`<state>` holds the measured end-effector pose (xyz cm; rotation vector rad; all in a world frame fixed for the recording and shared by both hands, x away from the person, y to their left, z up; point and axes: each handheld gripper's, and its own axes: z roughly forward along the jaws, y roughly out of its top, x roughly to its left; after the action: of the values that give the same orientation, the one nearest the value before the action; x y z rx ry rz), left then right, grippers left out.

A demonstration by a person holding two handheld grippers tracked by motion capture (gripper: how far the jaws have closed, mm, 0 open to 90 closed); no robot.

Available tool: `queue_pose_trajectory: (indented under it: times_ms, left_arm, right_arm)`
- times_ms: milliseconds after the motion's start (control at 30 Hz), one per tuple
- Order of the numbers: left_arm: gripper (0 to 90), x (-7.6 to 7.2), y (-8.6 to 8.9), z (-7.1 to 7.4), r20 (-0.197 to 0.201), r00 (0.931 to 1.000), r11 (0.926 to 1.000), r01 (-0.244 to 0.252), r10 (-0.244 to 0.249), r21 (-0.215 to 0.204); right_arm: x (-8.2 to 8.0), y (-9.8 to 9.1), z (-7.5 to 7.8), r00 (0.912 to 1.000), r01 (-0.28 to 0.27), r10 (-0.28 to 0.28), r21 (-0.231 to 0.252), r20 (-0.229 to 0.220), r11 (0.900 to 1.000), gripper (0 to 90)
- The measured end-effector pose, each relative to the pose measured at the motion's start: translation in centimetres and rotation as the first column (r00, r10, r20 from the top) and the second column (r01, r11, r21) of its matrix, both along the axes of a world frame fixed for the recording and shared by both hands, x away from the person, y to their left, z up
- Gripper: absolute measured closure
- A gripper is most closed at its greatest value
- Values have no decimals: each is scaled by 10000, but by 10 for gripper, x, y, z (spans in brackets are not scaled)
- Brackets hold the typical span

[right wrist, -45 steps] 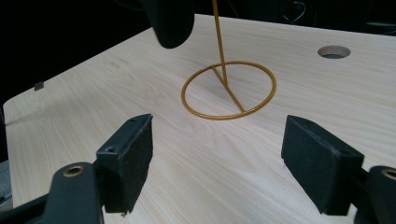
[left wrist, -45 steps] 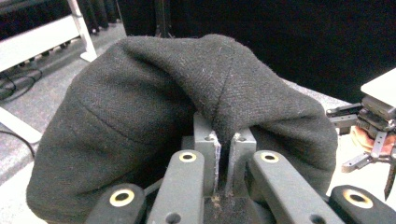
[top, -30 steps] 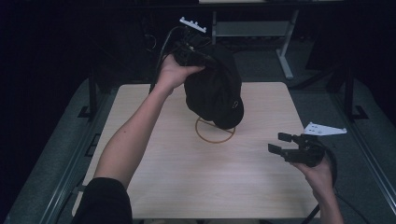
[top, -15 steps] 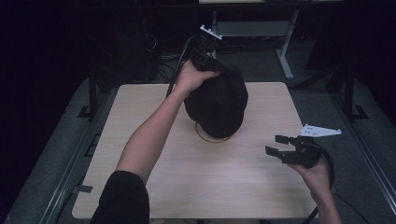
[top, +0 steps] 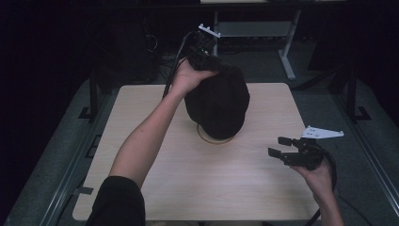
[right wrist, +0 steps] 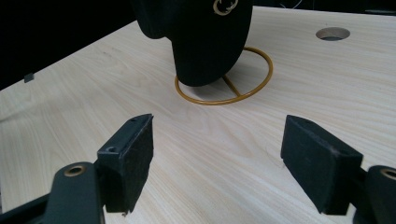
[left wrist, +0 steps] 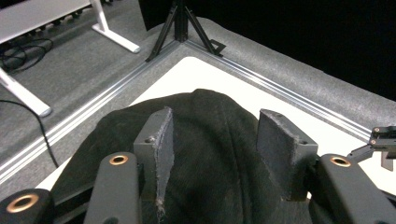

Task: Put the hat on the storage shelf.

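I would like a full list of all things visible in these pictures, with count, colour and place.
Black fabric cap: one, black, above the table's far middle, over the ring base.
Thin brass-coloured wire ring stand: one, golden, on the table under the cap.
Light wooden table: one, pale wood, centre; a round hole in its top.
Left hand-held gripper: one, black, at the cap's far edge, jaws apart with cap fabric between them.
Right hand-held gripper: one, black, over the table's right side, jaws apart, empty.
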<state>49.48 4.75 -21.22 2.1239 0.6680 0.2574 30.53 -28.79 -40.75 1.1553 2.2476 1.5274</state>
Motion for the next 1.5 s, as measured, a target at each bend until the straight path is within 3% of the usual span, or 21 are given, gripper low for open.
queue_pose_trajectory:
  times_ms: [933,1267,1500]
  left_arm:
    - [356,-34,45,2,419,9987,9994,-285,293,-191]
    - [343,-51,64,-11,505,9980,9988,-375,391,-326]
    - [328,-63,81,-22,449,9979,9989,-474,472,42]
  right_arm:
    - [4,5,-11,9991,189,-207,-473,-361,9987,205]
    - [4,12,-10,9992,44,-56,-304,-384,9995,204]
    - [3,15,-10,9994,-39,21,-509,-351,9987,215]
